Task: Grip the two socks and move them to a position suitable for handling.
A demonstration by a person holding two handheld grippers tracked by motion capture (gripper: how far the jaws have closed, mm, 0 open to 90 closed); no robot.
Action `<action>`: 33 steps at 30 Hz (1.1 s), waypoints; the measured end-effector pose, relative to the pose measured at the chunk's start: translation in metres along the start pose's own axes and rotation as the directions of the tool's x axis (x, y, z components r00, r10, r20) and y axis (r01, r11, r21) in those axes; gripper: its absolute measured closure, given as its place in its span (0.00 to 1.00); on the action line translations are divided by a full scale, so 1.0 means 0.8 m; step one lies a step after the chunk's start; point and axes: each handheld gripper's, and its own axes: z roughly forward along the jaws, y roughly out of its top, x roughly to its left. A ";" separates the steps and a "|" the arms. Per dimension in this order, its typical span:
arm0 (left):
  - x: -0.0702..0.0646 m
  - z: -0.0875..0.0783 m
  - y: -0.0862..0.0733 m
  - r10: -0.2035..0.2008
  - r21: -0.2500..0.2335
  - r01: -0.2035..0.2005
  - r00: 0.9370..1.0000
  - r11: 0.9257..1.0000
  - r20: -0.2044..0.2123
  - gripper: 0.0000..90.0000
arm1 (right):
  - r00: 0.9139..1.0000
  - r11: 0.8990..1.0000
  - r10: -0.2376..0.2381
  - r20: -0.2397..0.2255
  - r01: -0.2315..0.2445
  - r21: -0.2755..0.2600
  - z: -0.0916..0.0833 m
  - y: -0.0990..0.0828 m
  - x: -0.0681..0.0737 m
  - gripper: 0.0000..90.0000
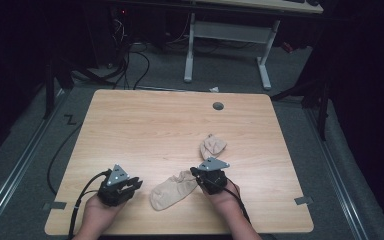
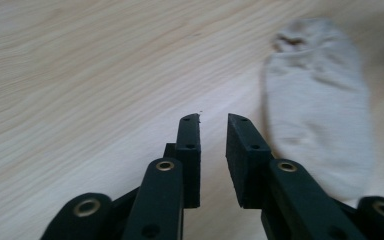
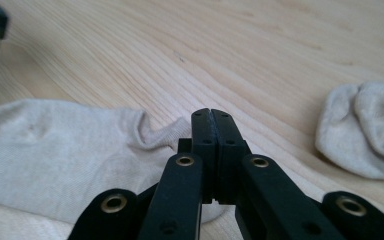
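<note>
Two beige cotton socks lie on the light wooden table [image 1: 145,120]: a flat sock [image 1: 172,190] near the front edge and a crumpled sock [image 1: 213,146] just behind it, with wide bare wood to the left and rear. The left gripper [image 1: 136,182] rests on the person's left hand [image 1: 97,212], jaws slightly parted, clear of the flat sock. The right gripper [image 1: 194,171] sits at that sock's cuff; its own view shows jaws pressed together over the fabric's edge, though whether cloth is pinched is unclear.
</note>
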 end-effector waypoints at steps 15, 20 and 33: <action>-0.049 0.034 -0.005 0.118 0.112 -0.128 0.989 0.985 0.084 0.87 | 1.000 0.992 -0.011 -0.029 0.015 0.123 0.035 -0.014 -0.005 0.95; -0.042 0.039 -0.009 0.040 0.080 -0.045 0.997 0.996 0.065 0.86 | 0.998 0.992 -0.008 -0.059 0.015 0.125 0.017 -0.027 0.004 0.95; -0.051 0.027 -0.006 0.121 0.091 -0.129 0.988 0.987 0.092 0.77 | 0.997 0.995 -0.008 -0.081 0.016 0.094 -0.023 -0.047 0.020 0.89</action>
